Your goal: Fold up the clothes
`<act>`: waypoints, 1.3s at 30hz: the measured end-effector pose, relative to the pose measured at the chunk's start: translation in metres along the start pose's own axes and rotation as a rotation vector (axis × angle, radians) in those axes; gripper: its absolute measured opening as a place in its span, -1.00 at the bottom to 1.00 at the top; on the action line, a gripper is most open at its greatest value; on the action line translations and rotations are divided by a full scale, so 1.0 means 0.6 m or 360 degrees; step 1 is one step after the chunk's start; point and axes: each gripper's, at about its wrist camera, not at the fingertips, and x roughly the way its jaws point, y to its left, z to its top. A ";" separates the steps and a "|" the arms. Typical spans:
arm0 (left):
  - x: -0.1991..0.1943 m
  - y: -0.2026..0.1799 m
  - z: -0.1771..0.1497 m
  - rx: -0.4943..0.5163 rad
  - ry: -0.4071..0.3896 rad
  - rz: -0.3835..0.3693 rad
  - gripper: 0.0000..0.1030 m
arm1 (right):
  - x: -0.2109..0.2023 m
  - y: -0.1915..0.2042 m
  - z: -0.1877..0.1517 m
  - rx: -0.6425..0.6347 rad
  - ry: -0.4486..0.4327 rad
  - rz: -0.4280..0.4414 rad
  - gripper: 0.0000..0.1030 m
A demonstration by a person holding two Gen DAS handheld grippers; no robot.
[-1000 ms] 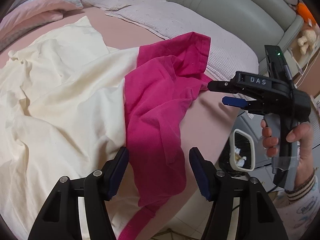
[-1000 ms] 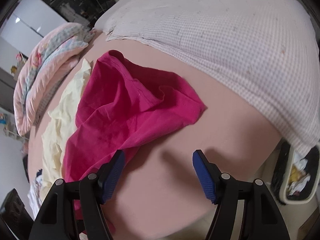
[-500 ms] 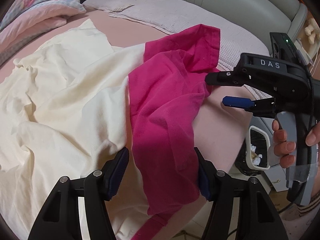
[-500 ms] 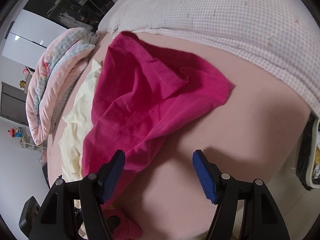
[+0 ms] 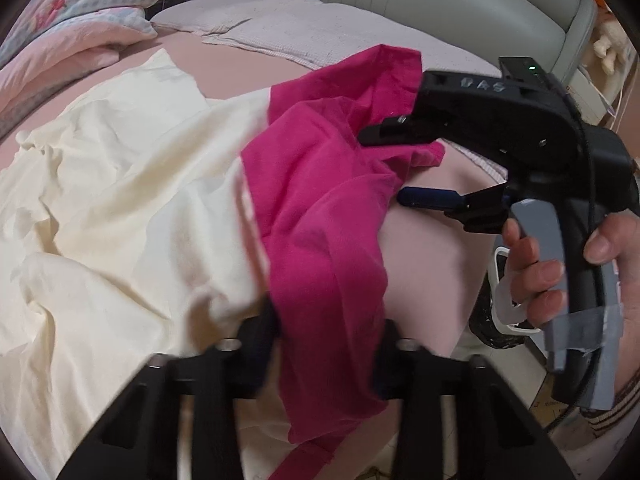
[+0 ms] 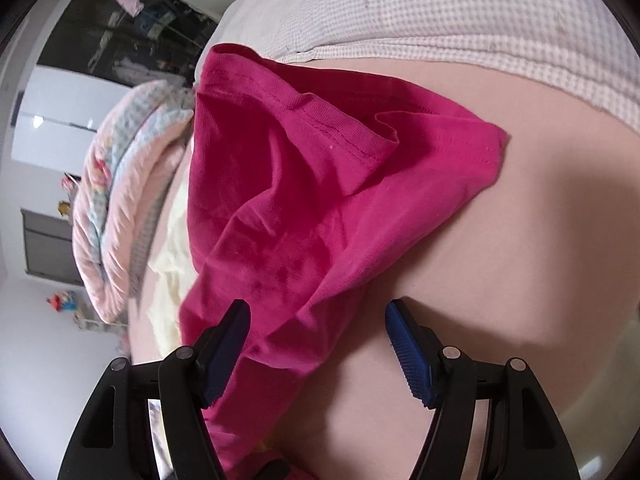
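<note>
Lying across the pink bed (image 5: 420,248), a magenta garment (image 5: 320,216) drapes from near the pillow end down over the bed's side edge, its lower strip hanging past that edge. A cream garment (image 5: 120,184) spreads crumpled over the bed's middle, and the magenta garment overlaps its edge.

Left gripper (image 5: 324,344): blurred in its own view. Jaws apart, one finger on each side of the magenta cloth near the bed's side edge. Whether the pads touch the cloth cannot be told through the blur.

Right gripper (image 6: 318,332): jaws spread wide, nothing pinched. Its blue left pad (image 6: 224,348) sits over the lower fold of the magenta garment (image 6: 304,184); the right pad (image 6: 408,356) is over bare pink sheet (image 6: 500,280). In the left wrist view this gripper (image 5: 396,168) comes in from the right, upper finger above the magenta cloth's hemmed corner, lower blue finger just at the fabric's edge. A hand (image 5: 560,276) grips its grey handle; a striped cuff shows at the wrist.

Hemmed corner of the magenta garment points toward a checked white pillow (image 6: 460,12) at the head end, not touching it. A rolled pink quilt (image 6: 116,208) lies along the bed's far side, beyond the cream garment (image 6: 176,268).
</note>
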 end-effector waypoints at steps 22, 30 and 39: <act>-0.016 0.011 -0.010 -0.0105 0.0029 -0.0208 -0.68 | -0.004 -0.026 -0.004 0.0036 -0.0220 -0.0018 -0.79; -0.017 0.008 -0.018 -0.0115 0.0055 -0.0255 -0.68 | -0.065 0.030 0.019 -0.0215 -0.0530 -0.0164 -0.79; -0.022 -0.018 -0.022 -0.0059 0.0076 -0.0305 -0.68 | -0.098 0.055 0.022 -0.0329 -0.0564 -0.0143 -0.79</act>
